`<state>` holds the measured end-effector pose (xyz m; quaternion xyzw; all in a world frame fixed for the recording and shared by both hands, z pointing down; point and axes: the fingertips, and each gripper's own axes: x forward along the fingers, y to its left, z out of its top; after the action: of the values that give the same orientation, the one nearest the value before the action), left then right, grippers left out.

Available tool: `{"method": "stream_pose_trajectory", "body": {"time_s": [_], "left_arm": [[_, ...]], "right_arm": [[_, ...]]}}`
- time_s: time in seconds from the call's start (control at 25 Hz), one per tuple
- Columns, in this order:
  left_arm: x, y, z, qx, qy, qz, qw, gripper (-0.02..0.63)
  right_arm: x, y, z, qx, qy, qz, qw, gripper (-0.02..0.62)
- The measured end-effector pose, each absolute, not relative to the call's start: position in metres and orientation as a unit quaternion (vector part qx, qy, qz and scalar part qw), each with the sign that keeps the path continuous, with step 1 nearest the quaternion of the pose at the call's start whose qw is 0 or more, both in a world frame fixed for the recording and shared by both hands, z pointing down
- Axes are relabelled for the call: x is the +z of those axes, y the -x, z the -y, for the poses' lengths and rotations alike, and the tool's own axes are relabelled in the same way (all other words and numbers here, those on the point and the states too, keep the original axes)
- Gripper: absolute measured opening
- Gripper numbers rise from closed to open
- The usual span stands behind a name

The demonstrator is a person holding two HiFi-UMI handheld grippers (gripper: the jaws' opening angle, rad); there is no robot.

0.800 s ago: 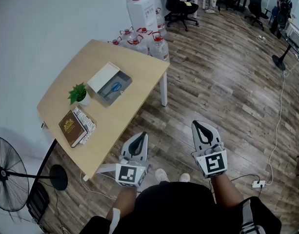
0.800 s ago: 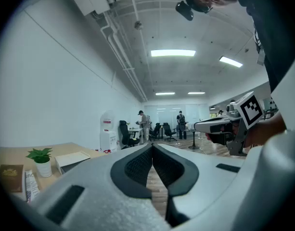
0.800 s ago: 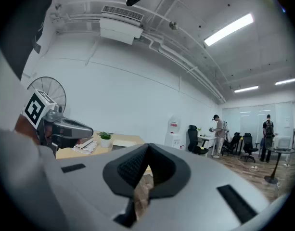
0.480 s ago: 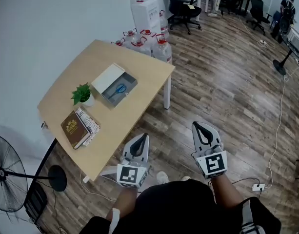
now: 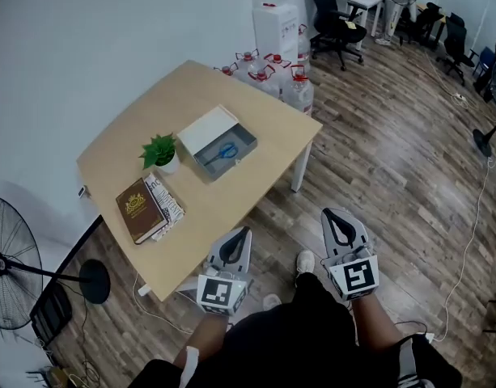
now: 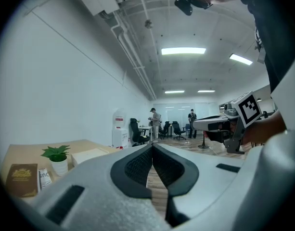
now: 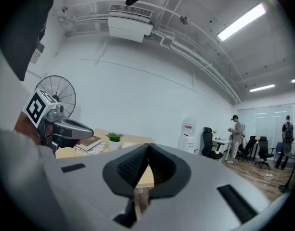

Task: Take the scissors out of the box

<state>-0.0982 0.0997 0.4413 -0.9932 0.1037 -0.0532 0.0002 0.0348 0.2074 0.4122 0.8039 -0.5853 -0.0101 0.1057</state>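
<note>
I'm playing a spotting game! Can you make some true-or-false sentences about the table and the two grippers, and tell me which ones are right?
1. The scissors lie in the open box. True.
2. The left gripper holds the scissors. False: its jaws are shut on nothing, far from the box.
3. A small plant stands on the table beside the box. True.
4. The book lies inside the box. False: it lies on the table, on the plant's other side.
5. The right gripper has its jaws wide open. False: they are shut together, empty.

Your blue-handled scissors (image 5: 224,151) lie flat inside the open grey box (image 5: 247,140), just right of the plant (image 5: 159,149).
</note>
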Motion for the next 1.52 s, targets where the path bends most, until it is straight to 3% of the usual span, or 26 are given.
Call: {"method": "stream_pose_trajectory", "body": {"time_s": [0.32, 0.64, 1.0, 1.52], "left_arm": [[0.452, 0.062, -0.031, -0.074, 0.983, -0.166, -0.001, -0.003], [0.446, 0.006, 0.035, -0.079, 0.969, -0.233, -0.008, -0.003], [0.452, -0.022, 0.085, -0.101, 0.943, -0.317, -0.018, -0.003], [0.479, 0.020, 0.128, -0.121, 0.899, -0.419, -0.046, -0.003]], "right_arm": [[0.424, -0.084, -0.117, -0.009, -0.757, 0.644, 0.109, 0.009], [0.441, -0.133, -0.026, 0.006, -0.676, 0.721, 0.150, 0.151], [0.465, -0.170, 0.052, 0.008, -0.580, 0.792, 0.188, 0.251], [0.524, -0.142, 0.160, -0.037, -0.409, 0.856, 0.313, 0.268]]}}
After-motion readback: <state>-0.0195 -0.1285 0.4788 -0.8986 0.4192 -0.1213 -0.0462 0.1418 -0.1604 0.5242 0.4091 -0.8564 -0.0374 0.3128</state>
